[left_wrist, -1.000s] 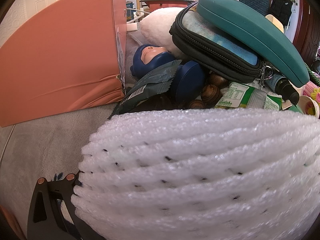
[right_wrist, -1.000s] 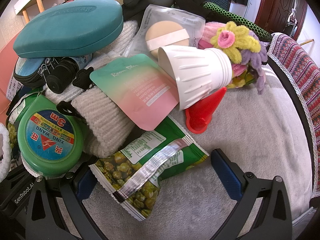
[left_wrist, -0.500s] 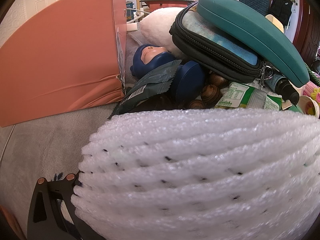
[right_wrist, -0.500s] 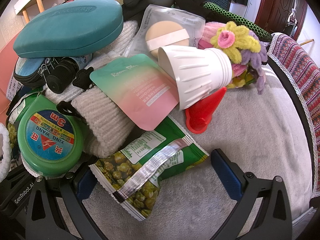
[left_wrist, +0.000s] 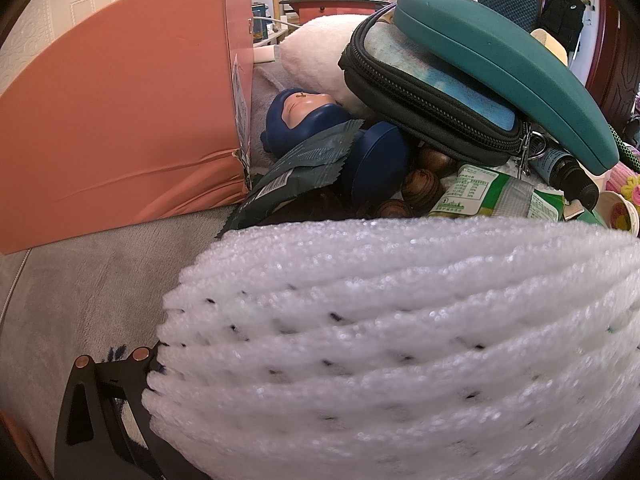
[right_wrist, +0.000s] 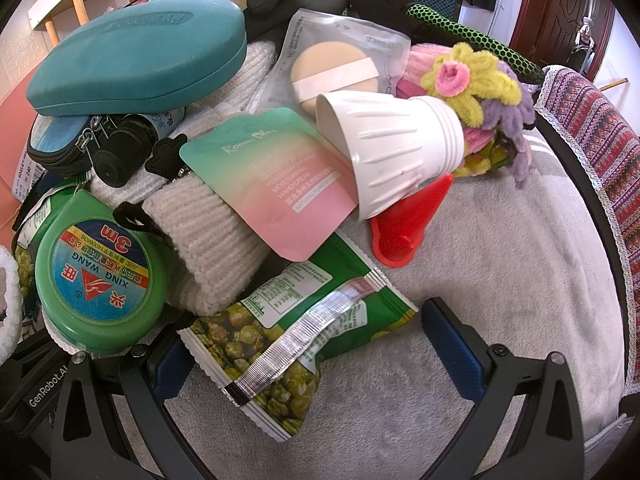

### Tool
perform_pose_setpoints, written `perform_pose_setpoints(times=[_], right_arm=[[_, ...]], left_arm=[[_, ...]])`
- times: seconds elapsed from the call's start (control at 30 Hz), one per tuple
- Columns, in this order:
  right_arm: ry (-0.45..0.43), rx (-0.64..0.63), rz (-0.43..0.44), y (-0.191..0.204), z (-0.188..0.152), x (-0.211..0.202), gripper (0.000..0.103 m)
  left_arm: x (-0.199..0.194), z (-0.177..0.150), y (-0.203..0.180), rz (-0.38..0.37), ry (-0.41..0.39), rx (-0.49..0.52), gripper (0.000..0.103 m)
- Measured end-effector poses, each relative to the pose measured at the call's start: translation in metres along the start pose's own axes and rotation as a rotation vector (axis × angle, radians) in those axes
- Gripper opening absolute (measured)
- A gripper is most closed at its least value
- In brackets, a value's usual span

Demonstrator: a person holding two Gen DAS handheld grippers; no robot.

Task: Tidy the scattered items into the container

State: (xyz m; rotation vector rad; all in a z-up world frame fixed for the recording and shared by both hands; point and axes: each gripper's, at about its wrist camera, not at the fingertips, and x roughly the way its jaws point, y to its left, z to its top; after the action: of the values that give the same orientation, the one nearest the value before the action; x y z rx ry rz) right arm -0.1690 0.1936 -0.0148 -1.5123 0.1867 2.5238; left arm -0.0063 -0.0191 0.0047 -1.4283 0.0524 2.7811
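Left wrist: orange box [left_wrist: 120, 120] beside blue figurine [left_wrist: 304, 120]

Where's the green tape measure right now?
In the right wrist view, the tape measure lies at the pile's left edge, against the knitted cloth and left of the pea snack bag, just beyond the right gripper.

No real change across the last second — both wrist views match the earlier frames almost pixel for pixel. Only visible delta: in the right wrist view, the sliver of white foam net [right_wrist: 9, 300] at the left edge sits marginally further in than a second ago — tiny shift, barely above noise. Pile contents, fingers and camera framing show no displacement on either side, so nothing else to log as changed.
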Motion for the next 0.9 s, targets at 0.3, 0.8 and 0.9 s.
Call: perform_pose_setpoints(times=[0.3, 0.8, 0.9], right_arm=[[0.000, 0.000, 0.000, -0.0002, 0.0007, 0.0006, 0.103], [0.000, 0.000, -0.001, -0.0003, 0.0038, 0.0005, 0.103], [0.000, -0.001, -0.001, -0.0006, 0.0057, -0.0001, 0.103]], left_arm=[[-0.0002, -0.0003, 0.0000, 0.000, 0.000, 0.001, 0.103], [-0.0002, -0.0003, 0.0001, 0.000, 0.000, 0.002, 0.103], [-0.0002, -0.0002, 0.0000, 0.000, 0.001, 0.003, 0.103]])
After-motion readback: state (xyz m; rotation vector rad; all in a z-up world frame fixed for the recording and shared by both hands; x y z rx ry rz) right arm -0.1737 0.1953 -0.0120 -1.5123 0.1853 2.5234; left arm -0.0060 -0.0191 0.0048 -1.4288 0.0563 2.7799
